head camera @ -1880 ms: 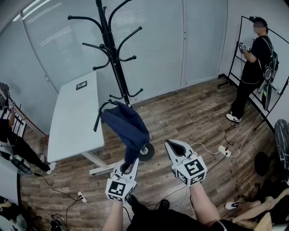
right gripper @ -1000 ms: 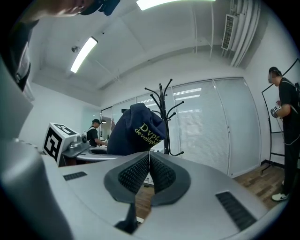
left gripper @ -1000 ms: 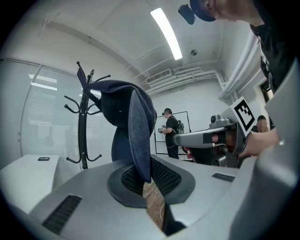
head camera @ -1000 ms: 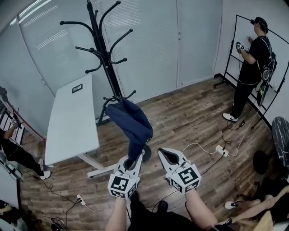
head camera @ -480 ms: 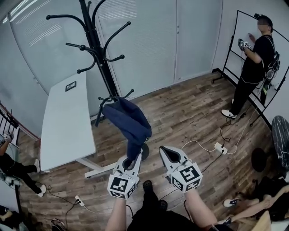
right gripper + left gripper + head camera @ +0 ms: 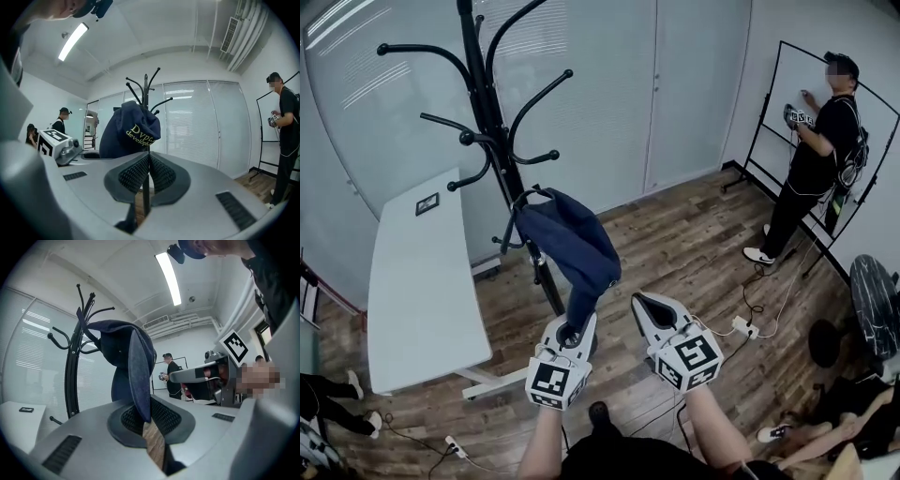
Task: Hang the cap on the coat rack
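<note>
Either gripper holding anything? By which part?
The left gripper holds the navy cap by its brim, pinched between its fingers. The right gripper is shut, empty.

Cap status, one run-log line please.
left gripper: shut on cap brim | right gripper: shut, empty | cap held up beside coat rack

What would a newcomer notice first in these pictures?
A dark blue cap stands out at centre, its brim pinched in the left gripper and raised close to the tall black coat rack. The right gripper hovers shut and empty beside it, and a person stands at a whiteboard on the far right.
</note>
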Demonstrator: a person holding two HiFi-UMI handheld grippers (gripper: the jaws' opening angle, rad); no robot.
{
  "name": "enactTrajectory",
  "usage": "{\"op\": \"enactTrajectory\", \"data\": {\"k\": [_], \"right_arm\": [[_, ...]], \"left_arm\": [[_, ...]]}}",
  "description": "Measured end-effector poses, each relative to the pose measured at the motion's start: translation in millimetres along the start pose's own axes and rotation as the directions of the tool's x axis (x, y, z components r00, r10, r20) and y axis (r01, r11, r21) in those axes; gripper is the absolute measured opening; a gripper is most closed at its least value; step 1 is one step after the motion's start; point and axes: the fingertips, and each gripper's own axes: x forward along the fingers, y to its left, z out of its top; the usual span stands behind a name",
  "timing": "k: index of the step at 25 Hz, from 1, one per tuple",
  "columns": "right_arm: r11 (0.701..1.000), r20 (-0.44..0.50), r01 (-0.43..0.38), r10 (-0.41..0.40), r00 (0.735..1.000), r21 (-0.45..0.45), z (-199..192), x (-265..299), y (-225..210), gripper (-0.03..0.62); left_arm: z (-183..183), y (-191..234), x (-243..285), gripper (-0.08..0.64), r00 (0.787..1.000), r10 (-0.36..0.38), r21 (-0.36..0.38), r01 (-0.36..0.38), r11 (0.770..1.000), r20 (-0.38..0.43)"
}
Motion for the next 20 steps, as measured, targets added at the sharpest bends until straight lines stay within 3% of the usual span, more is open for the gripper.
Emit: {"op": "enactTrajectory", "data": {"k": [12,16,20], "right_arm": [[0.997,0.011,0.076,-0.077,0.997,0.014,0,38,-18,0.031],[0.995,0.009,0.095,-0.095,0.995,0.021,0,42,-24,0.031],[0.994,-0.001,0.105,-0.105,0.994,0.026,-2,42,-27,0.031]], "left_arm": [[10,41,25,0.031,0.998,-0.057,0.061,0.056,0.997,0.019],[15,40,30,0.030,0.996,-0.080,0.041,0.078,0.996,0.046],[19,38,36,0.029,0.993,-0.107,0.068,0.104,0.992,0.045]]}}
